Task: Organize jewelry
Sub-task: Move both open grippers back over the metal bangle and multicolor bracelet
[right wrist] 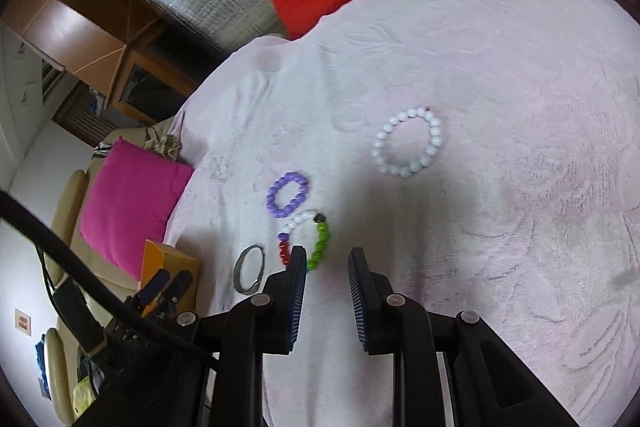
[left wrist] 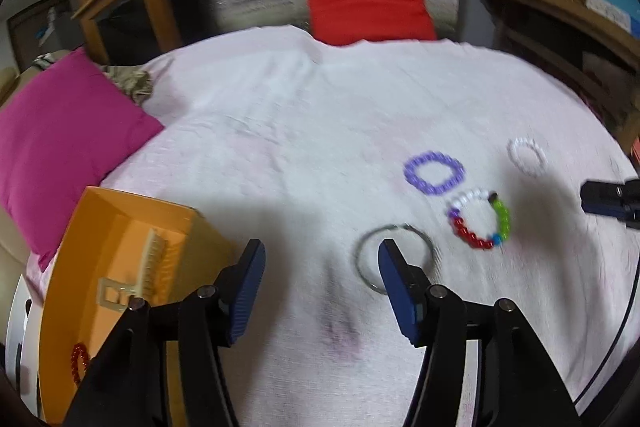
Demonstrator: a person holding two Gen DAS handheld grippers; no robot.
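While we hover over the pink bedspread, our left claw gapes empty above the metal bangle, our right claw stands narrowly parted, empty, beside the multicoloured bracelet.

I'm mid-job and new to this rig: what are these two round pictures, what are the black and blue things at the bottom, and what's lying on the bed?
Each picture comes from a camera on a hand-held tool, looking along its jaws. Left gripper: jaws open, empty, over a metal bangle. Right gripper: jaws slightly apart, empty. On the pale bedspread lie a purple bracelet, a multicoloured bracelet and a white bracelet. The orange box holds a comb, a clip and red beads.
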